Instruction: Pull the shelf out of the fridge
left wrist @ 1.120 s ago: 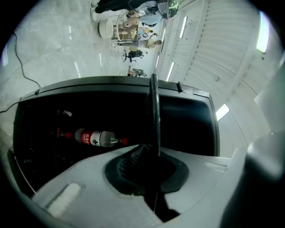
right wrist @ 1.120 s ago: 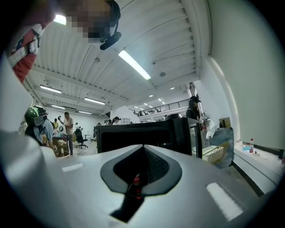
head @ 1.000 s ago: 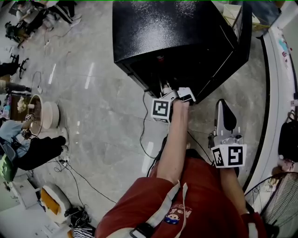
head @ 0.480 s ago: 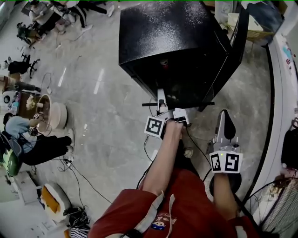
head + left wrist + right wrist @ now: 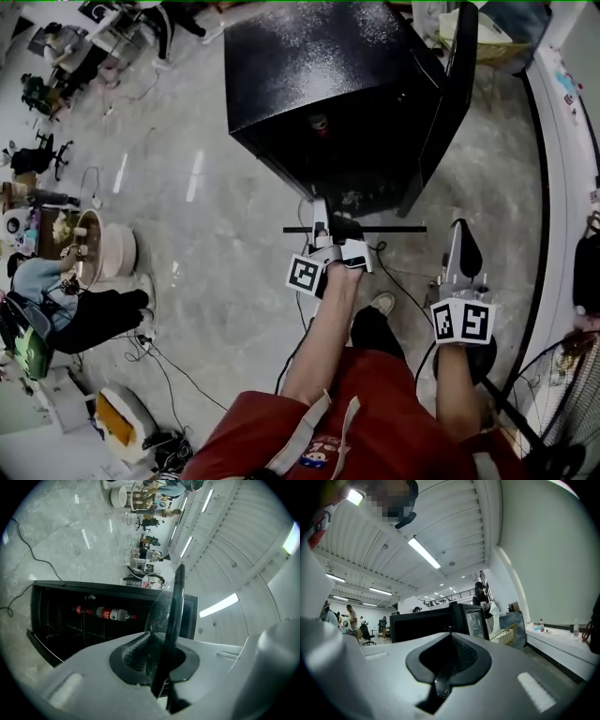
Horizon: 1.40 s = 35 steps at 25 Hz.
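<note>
Shelf (image 5: pixel 394 228) looks fully out. In the head view it shows edge-on as a thin dark bar just in front of the open fridge (image 5: pixel 319 75), and I judge it clear of the cabinet.

Your left gripper (image 5: pixel 161 656) has it by one edge. The glass pane with its dark rim stands between the pads, which are nearly together and pressing on it. Those jaws have just been easing open, with the pane between them. Your right gripper (image 5: pixel 450 660) is closed on nothing and hangs off to the right, well apart from the shelf.

Risks, as judged:
- Slip. You hold a long pane by a one-edge pinch, and most of it hangs out to the side. If the jaws loosen further, it can pivot in the pads or drop to the hard floor (image 5: pixel 206 234) and break.
- Strike. The shelf's right end sits near the door (image 5: pixel 450 94), so a swing that way could knock glass on metal.
- Snag. A cable (image 5: pixel 31 555) runs on the floor by the fridge, and stepping back without looking could catch a foot.
- A bottle (image 5: pixel 110 614) sits inside the fridge, out of the way.
</note>
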Each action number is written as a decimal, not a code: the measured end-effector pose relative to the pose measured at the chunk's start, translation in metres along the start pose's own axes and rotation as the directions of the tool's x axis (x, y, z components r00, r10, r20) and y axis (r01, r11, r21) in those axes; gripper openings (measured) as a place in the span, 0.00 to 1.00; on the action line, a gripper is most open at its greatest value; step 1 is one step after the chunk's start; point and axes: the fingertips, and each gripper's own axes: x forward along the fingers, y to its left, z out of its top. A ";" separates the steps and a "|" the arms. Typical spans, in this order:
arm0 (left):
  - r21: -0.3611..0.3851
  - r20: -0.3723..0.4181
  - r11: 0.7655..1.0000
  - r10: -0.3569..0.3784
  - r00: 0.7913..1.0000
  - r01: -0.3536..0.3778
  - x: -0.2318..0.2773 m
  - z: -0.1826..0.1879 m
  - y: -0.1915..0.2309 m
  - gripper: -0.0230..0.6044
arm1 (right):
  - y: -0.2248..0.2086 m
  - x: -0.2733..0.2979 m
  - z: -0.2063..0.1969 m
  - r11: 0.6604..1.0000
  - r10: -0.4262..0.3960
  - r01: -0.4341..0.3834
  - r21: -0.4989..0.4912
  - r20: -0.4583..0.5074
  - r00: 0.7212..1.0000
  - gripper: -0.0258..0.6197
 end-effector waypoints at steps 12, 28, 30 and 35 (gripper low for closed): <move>-0.050 -0.137 0.998 -0.049 0.989 0.042 -0.064 0.037 -0.039 0.08 | 0.077 -0.029 -0.001 0.997 0.024 -0.024 -0.076 0.001 1.000 0.04; -0.034 -0.063 0.998 -0.061 0.996 0.059 -0.181 0.171 -0.111 0.09 | 0.188 -0.108 0.017 0.985 0.128 -0.124 -0.121 0.029 0.991 0.04; -0.034 -0.039 0.997 -0.075 0.996 0.074 -0.191 0.185 -0.126 0.09 | 0.203 -0.112 0.024 0.980 0.159 -0.153 -0.128 0.037 0.987 0.04; -0.053 0.008 0.992 -0.111 0.994 0.112 -0.211 0.206 -0.171 0.09 | 0.231 -0.120 0.043 0.972 0.201 -0.192 -0.134 0.062 0.978 0.04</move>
